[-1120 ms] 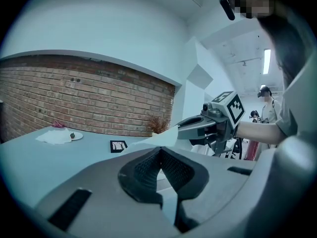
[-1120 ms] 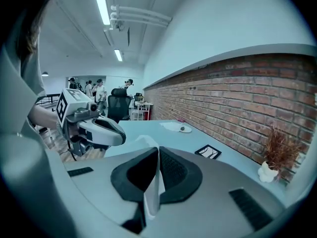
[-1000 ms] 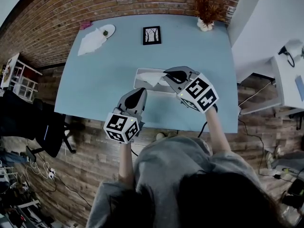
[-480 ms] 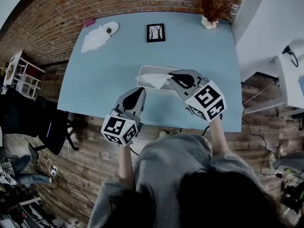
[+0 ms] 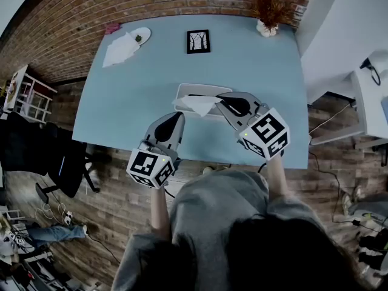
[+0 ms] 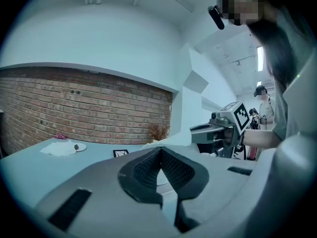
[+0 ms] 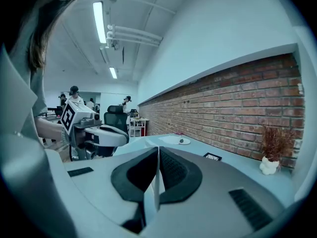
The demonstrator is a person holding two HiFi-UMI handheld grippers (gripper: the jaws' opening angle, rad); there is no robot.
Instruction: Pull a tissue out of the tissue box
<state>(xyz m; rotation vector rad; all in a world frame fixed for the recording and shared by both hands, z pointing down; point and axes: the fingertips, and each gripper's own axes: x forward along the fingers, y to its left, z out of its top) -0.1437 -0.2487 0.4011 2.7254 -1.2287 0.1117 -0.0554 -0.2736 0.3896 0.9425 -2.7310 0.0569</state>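
Trailing over the tissue box (image 5: pixel 200 88), tissue (image 5: pixel 195 105) clamped in right tool (image 5: pixel 219 99); left tool (image 5: pixel 180 116) closed.

Office-like workroom: brick wall (image 5: pixel 151 2), black office chair (image 7: pixel 116 114), ceiling strip lights (image 7: pixel 100 21), blue table (image 5: pixel 139 102).

flat pale tissue box (image 5: pixel 185 90), white tissue (image 5: pixel 197 105) crumpled, partly drawn out

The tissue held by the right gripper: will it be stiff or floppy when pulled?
Probably floppy: the tissue lies in soft folds between tissue box and right gripper. Likely light and tearable: only a thin sheet shows between the shut jaws.
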